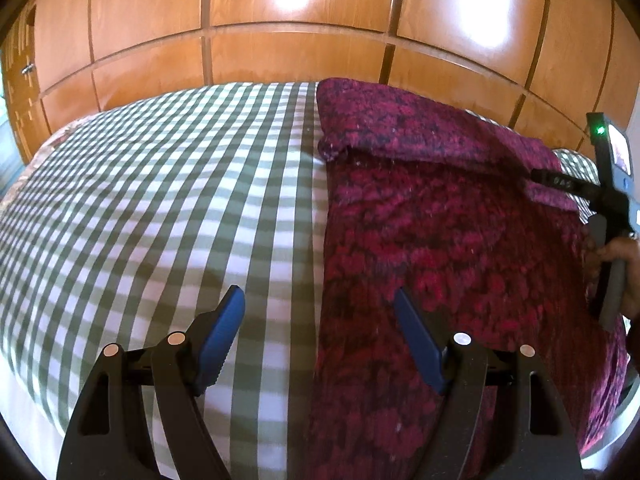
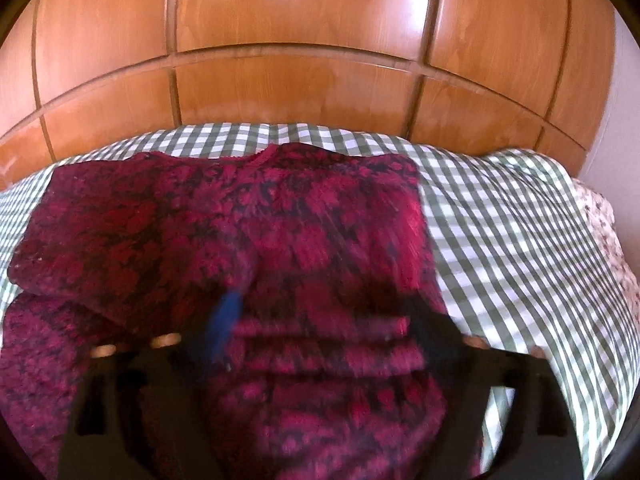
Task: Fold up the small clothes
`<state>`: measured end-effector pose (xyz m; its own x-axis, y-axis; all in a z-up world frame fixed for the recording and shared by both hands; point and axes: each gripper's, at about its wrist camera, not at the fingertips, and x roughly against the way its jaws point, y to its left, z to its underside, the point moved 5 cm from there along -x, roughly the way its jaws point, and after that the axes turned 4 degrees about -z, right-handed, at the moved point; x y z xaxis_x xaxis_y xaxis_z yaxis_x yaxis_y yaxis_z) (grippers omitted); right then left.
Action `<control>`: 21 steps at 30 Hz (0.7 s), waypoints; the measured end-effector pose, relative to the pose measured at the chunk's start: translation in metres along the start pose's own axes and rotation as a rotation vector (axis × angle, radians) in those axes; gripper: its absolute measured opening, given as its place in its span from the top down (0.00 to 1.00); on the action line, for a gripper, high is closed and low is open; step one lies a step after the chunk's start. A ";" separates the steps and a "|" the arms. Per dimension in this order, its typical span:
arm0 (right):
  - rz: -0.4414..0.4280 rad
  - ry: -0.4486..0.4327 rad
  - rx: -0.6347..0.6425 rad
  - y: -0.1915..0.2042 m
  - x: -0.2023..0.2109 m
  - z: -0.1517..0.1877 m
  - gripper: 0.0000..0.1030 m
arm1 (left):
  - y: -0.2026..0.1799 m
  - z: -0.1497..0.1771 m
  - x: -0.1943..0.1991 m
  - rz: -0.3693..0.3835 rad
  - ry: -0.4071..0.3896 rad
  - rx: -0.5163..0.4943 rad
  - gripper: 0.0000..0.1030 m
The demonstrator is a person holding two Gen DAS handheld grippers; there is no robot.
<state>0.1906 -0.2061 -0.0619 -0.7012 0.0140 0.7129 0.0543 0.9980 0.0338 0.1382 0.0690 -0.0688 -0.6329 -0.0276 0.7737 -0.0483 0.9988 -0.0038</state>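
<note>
A magenta and dark patterned knit garment (image 1: 440,220) lies on the green checked bed sheet (image 1: 160,200), its far sleeve folded across the body. My left gripper (image 1: 320,312) is open and empty, hovering over the garment's left edge. The right gripper (image 1: 538,176) shows at the right edge of the left wrist view, its tip at the garment's far right part. In the right wrist view the garment (image 2: 240,220) fills the middle, and the right gripper (image 2: 320,320) is blurred; its fingers look spread wide with garment fabric lying across them, the right finger hidden under cloth.
Wooden wardrobe doors (image 1: 300,20) stand behind the bed. The checked sheet (image 2: 520,240) extends right of the garment. A floral bed edge (image 2: 604,216) shows at far right.
</note>
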 end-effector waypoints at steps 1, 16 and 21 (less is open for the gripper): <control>-0.018 0.008 -0.002 -0.001 0.003 0.002 0.02 | 0.000 0.003 0.002 -0.002 0.000 -0.002 0.26; -0.313 0.259 -0.181 -0.084 0.094 0.131 0.16 | 0.002 0.070 0.044 0.209 0.143 -0.085 0.33; -0.408 0.345 -0.156 -0.068 0.134 0.188 0.24 | -0.008 0.093 0.053 0.299 0.235 -0.121 0.46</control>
<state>-0.0405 -0.2601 -0.0999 -0.4157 -0.4187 0.8074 -0.0497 0.8968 0.4396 0.0331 0.0556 -0.0870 -0.4110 0.2605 0.8736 0.2116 0.9594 -0.1866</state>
